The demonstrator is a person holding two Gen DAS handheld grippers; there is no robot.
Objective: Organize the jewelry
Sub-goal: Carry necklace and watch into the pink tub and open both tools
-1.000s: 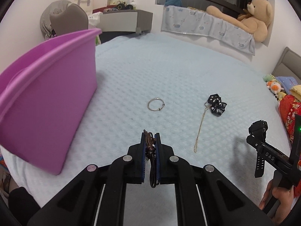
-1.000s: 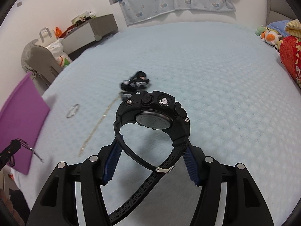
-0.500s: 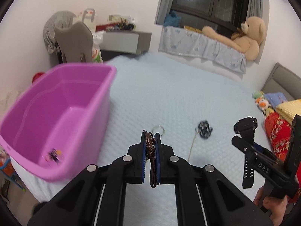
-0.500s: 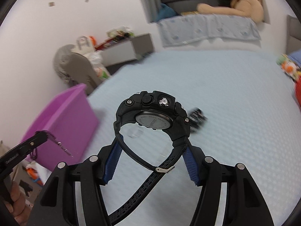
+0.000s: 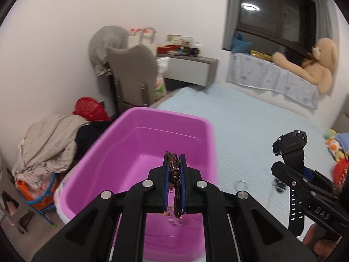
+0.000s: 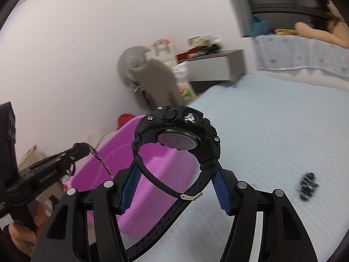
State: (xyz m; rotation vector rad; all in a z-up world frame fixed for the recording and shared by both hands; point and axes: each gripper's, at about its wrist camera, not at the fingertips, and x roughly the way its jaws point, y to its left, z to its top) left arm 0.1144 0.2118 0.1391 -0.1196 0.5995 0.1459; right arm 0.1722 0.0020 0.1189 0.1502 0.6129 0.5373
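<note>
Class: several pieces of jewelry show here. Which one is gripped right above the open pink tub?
The brown cord bracelet, pinched in the left gripper over the pink tub. The black watch hangs over the bed.

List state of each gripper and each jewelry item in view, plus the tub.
left gripper: shut on brown cord bracelet, above the tub
brown cord bracelet: pinched, loop hanging down
right gripper: shut on black watch
black watch: held by its strap, case back facing camera
pink tub: upright on bed edge, open top
silver ring: loose on bed
black charm piece: loose on bed, blurred
</note>
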